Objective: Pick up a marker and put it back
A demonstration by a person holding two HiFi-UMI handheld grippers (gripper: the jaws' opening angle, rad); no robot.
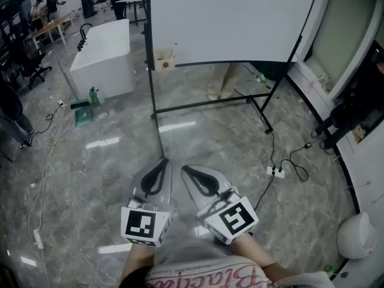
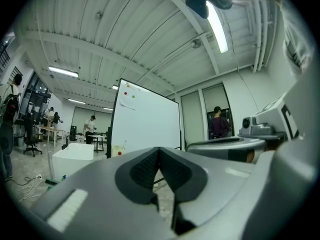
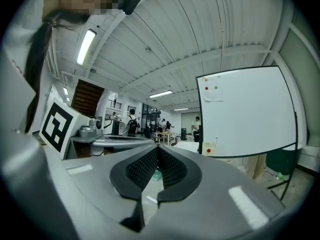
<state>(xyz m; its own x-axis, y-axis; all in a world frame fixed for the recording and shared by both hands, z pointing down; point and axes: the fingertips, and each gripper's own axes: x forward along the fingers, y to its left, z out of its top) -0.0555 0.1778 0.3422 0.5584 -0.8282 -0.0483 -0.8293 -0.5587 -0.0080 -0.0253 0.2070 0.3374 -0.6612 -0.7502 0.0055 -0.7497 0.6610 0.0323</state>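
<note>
Marker, as far as it can be made out, is the thin stick standing up out of a small pale box at the lower left corner of the whiteboard. It is at about 12 o'clock from the person and well apart from both grippers, and too small to tell its colour or whether more than one stands there. The left gripper and the right gripper are held low and close to the body, at 6 o'clock in the head view. They sit side by side, pointing toward the board over the marble floor. In the left gripper view the dark pads meet at the tip with nothing between them, and the right gripper view shows the same, so both grippers are fully closed and empty. In both of those views the box shows small and far beyond the jaws, at the board's lower edge. Judging by that, the task has not begun: nothing is picked up, and the marker sits in what looks like its home place. All of it is left: walk up to the board, open one gripper, close it on the marker, lift it clear of the box, then lower it back in and let go.
</note>
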